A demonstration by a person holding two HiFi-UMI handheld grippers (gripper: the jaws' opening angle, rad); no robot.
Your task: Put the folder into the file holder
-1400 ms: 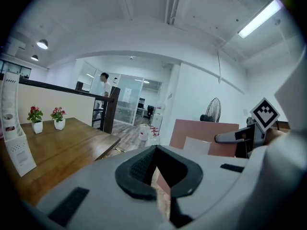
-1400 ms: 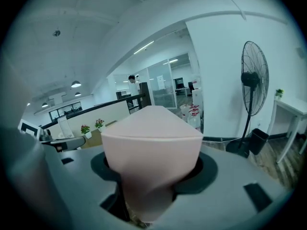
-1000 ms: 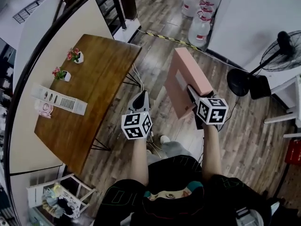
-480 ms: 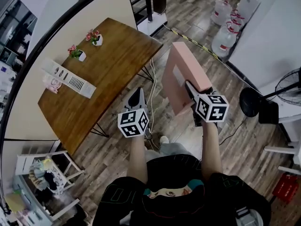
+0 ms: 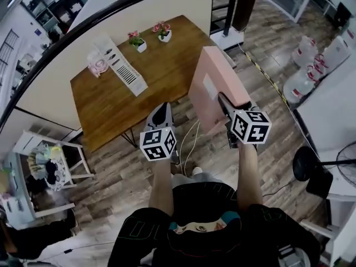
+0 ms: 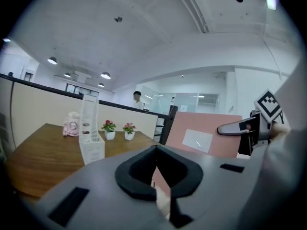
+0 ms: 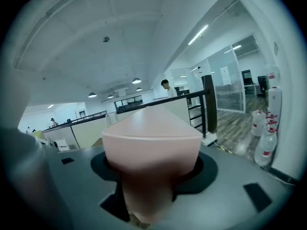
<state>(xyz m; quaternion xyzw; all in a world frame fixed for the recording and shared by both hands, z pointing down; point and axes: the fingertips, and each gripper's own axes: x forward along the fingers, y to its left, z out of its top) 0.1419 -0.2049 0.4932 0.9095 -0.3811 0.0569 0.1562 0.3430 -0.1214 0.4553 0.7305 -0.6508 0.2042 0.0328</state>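
Edgewise, pink folder in right gripper, long axis pointing forward.

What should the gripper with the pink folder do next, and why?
Probably swing the pink folder forward-left toward the white file holder. The right gripper grips it in the air beside the wooden table, apart from the holder, which stands on the table's far side.
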